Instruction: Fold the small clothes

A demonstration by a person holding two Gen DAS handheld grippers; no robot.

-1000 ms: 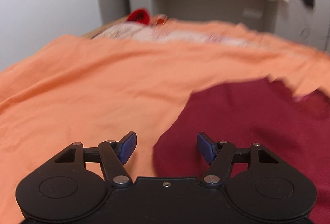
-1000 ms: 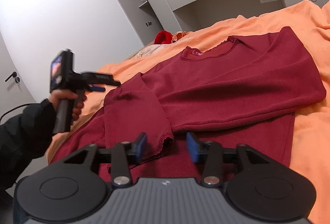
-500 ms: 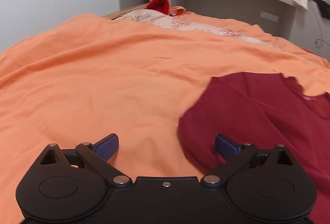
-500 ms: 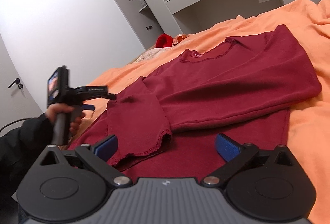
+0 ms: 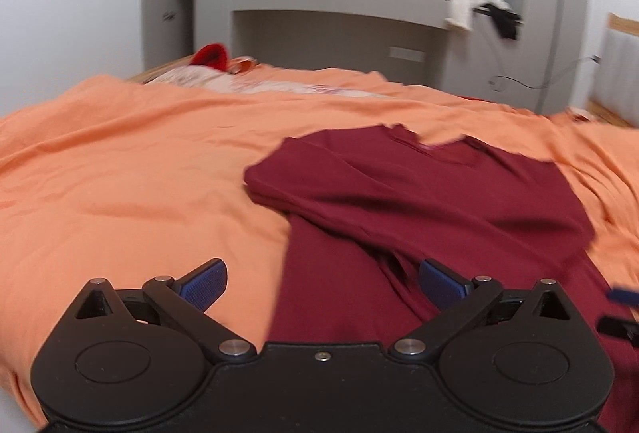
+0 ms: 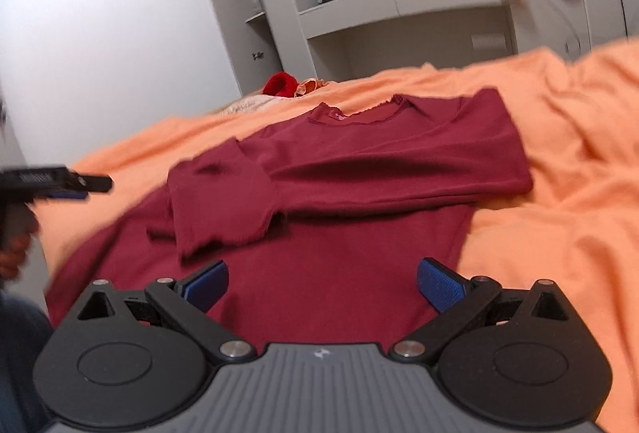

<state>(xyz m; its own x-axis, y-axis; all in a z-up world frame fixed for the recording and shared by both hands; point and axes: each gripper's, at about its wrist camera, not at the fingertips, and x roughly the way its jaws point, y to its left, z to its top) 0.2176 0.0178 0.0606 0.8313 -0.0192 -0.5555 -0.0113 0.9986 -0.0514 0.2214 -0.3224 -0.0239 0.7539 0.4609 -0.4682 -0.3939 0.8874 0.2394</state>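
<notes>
Both hand-held grippers stand with their jaws wide apart and nothing between the pads: the left gripper (image 5: 321,279) hangs over the near left edge of the dark red long-sleeved top (image 5: 431,201), half over bare orange bedspread (image 5: 120,173), and the right gripper (image 6: 321,279) hangs over the top's lower body; the jaws of both have just been opening, with no cloth caught in either. That top lies face up on the bedspread, neckline (image 6: 351,115) toward the far end, both sleeves already laid across the chest, one cuff (image 6: 223,233) with a frilled edge lying loose just ahead of the right gripper. It looks like a thin, soft knit: light, limp, with no stiffness to hold a crease by itself, so it will sag and drag wherever it is lifted at one point only, and the folded sleeves could slide off if the body is jerked. Its surface seems matt and should grip well against the ribbed blue pads (image 6: 437,283). A sensible hold, as I judge it, is the hem at its two near corners, one per gripper, pinching both layers together and carrying them evenly toward the neckline. In the right view the left gripper (image 6: 60,181) shows at the left edge, clear of the cloth
</notes>
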